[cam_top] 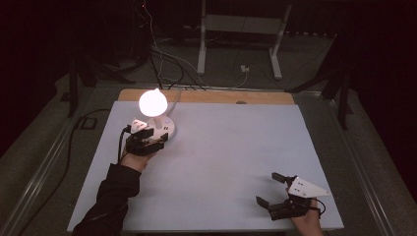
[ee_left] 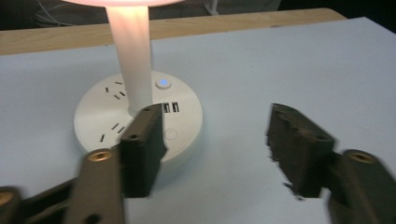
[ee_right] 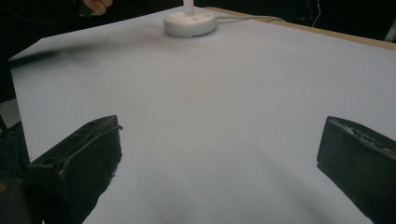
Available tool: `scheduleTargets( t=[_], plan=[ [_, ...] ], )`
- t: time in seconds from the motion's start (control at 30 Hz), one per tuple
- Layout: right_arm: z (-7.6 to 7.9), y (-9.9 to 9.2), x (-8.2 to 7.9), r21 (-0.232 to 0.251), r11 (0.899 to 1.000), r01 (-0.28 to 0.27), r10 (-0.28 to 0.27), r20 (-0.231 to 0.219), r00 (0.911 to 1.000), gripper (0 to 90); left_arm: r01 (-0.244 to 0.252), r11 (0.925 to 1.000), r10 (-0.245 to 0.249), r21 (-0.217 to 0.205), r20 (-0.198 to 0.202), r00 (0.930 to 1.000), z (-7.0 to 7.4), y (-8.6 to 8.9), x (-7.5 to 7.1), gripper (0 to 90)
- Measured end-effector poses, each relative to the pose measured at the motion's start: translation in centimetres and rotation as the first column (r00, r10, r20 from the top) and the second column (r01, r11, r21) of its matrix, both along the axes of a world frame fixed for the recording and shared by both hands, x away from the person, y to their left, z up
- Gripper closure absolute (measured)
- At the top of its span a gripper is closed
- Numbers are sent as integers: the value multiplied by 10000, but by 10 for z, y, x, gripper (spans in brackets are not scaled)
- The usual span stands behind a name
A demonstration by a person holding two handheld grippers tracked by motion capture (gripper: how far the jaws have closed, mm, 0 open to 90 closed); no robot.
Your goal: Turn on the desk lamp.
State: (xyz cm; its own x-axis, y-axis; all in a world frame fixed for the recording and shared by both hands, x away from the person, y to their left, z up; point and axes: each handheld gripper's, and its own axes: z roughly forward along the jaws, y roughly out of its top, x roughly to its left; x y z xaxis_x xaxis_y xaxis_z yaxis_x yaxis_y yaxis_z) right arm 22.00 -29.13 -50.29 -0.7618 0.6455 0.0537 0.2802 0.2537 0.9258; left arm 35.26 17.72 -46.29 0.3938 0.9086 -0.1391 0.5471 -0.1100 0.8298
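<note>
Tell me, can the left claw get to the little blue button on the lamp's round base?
Probably yes. The left claw hangs open right at the round base, with nothing between its jaws. The blue button sits just past the one jaw, beside the glowing stem, and nothing covers it.

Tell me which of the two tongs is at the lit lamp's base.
The left tongs, open beside the lamp's round white base; the right tongs sit far off.
</note>
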Motion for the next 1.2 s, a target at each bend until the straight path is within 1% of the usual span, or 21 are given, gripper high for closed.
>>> scheduleTargets(
  t=[0.07, 0.1, 0.13, 0.17, 0.2, 0.23, 0.27, 0.3, 0.33, 0.37, 0.4, 0.47, 0.67, 0.77, 0.9, 0.93, 1.07, 1.13, 1.2],
  plan=[
    [0, 0, 1, 35, 10000, -2, 2, 3, 10000, 0, 12, 10000, -13, -21, -39, 10000, 2, 1, -1, 263],
    [0, 0, 1, 28, 10000, -7, 7, -10, 10000, 0, 188, 9998, -188, -54, -145, 9997, 2, 2, -2, 239],
    [-1, 0, 1, 7, 10000, -10, 10, -25, 10000, 0, 294, 9995, -296, -98, -165, 9994, 3, 3, -3, 186],
    [-1, 0, 1, 3, 10000, -12, 12, -53, 10000, 0, 450, 9990, -452, -82, -204, 9988, 3, 4, -3, 164],
    [-1, 0, 1, 0, 10000, -5, 5, -51, 10000, 0, 450, 9990, -452, -82, -204, 9988, 3, 4, -3, 158],
    [-1, 0, 1, -6, 10000, 2, -2, -32, 10000, 0, 792, 9968, -794, -141, -187, 9967, 4, 6, -6, 127],
    [-1, 0, 1, 4, 10000, -1, 1, -14, 10000, 0, 915, 9957, -919, -164, -288, 9954, 4, 7, -7, 98],
    [0, 0, 1, 17, 10000, 7, -7, -14, 10000, 0, 915, 9957, -919, -164, -288, 9954, 4, 7, -7, 75],
    [0, 0, 0, 13, 10000, 10, -10, -2, 10000, 0, 1019, 9946, -1026, -213, -341, 9941, 5, 7, -8, 37],
    [0, 0, 1, -9, 10000, 5, -5, -1, 10000, 0, 1174, 9927, -1181, -265, -277, 9926, 6, 9, -11, 27],
    [0, 0, 1, 8, 10000, -1, 1, -16, 10000, 0, 1174, 9927, -1181, -265, -277, 9926, 6, 9, -11, 24],
    [0, 0, 1, -4, 10000, -5, 5, 1, 10000, 0, 1381, 9900, -1388, -284, -236, 9900, 8, 12, -16, 10],
    [0, 0, 1, -31, 10000, 8, -8, -19, 10000, 0, 1440, 9894, -1443, -165, -201, 9893, 10, 18, -25, 4],
    [-1, 0, 1, -32, 10000, 8, -8, -50, 10000, 0, 1380, 9904, -1379, 6, -310, 9900, 8, 24, -31, 4],
    [-1, 1, 1, -20, 10000, 5, -5, -56, 10000, 0, 1270, 9919, -1267, 48, -432, 9910, 5, 30, -34, 4],
    [-1, 1, 1, -35, 10000, -10, 10, -52, 10000, 0, 1292, 9916, -1285, 94, -548, 9902, 3, 33, -36, 4],
    [-1, 1, 1, -35, 10000, -6, 5, -75, 10000, 0, 1181, 9929, -1172, 132, -575, 9914, 0, 38, -41, 4],
    [-1, 1, 1, -46, 10000, -1, 0, -76, 10000, 0, 1223, 9923, -1206, 210, -705, 9902, -4, 41, -46, 4],
    [-1, 1, 1, -57, 10000, 9, -9, -61, 10000, 0, 1165, 9927, -1140, 303, -762, 9906, -6, 43, -48, 4]
  ],
)
